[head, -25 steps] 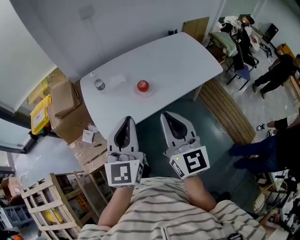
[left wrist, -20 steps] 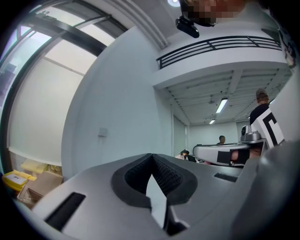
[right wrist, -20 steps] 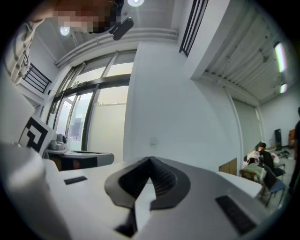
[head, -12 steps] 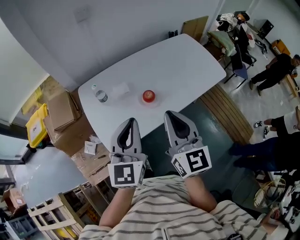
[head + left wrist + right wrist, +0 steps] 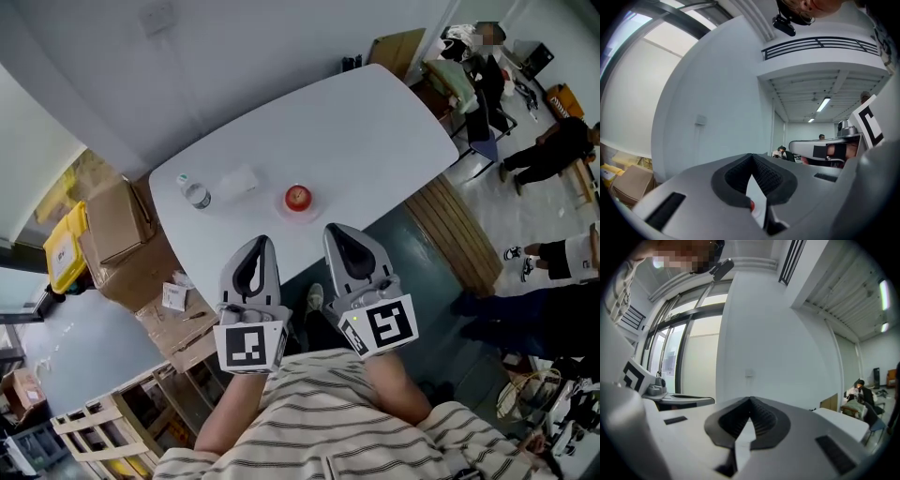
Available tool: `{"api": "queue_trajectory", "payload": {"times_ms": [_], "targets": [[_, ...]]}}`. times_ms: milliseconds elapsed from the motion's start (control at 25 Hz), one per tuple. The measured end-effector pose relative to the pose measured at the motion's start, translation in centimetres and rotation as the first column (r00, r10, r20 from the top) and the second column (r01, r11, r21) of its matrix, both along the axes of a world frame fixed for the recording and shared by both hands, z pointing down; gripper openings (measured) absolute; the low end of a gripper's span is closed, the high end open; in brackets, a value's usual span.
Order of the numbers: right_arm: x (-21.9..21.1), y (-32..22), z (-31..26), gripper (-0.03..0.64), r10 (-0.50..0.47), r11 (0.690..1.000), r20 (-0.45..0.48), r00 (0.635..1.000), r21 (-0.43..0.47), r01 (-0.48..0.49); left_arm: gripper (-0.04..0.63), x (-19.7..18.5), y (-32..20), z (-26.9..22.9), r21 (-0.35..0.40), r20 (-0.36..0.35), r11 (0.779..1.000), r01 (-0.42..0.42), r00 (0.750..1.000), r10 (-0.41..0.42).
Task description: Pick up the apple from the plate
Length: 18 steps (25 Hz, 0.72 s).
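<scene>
— Apple (image 5: 298, 196): where is it?
— It is red and sits on a pale plate (image 5: 287, 205) on the white table (image 5: 375, 122), toward the near edge. A water bottle (image 5: 196, 193) stands well to its left.
— And the grippers?
— The left gripper (image 5: 260, 240) and the right gripper (image 5: 336, 229) are side by side, pointing at the table. Their tips are at its near edge, apart from the apple.
— Holding anything?
— No. Each gripper's own view shows its jaws clenched tip to tip with nothing between them. A red sliver of the apple shows through the gap below the left tips.
</scene>
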State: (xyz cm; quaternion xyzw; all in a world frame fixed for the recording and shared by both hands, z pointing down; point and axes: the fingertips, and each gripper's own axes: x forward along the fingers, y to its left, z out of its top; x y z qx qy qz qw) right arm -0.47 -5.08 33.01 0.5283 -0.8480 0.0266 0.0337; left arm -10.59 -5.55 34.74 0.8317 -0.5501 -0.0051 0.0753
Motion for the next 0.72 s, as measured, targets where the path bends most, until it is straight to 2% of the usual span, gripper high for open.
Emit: {"api": "queue_trajectory", "payload": {"times_ms": [280,720], "targets": [[1.6,-3.6,0.5,0.006,-0.045,0.999,0.005,0.999,0.007,0.045,0.005,2.2,-2.6,0.6,0.002,-0.001,1.0,0.022,1.0,-0.022],[3.7,-8.2,2.0,0.006,-0.134,0.991,0.013,0.991,-0.009,0.134,0.005,4.8,-7.1,1.2,0.007,0.035,0.994,0.105,0.994,-0.105]]}}
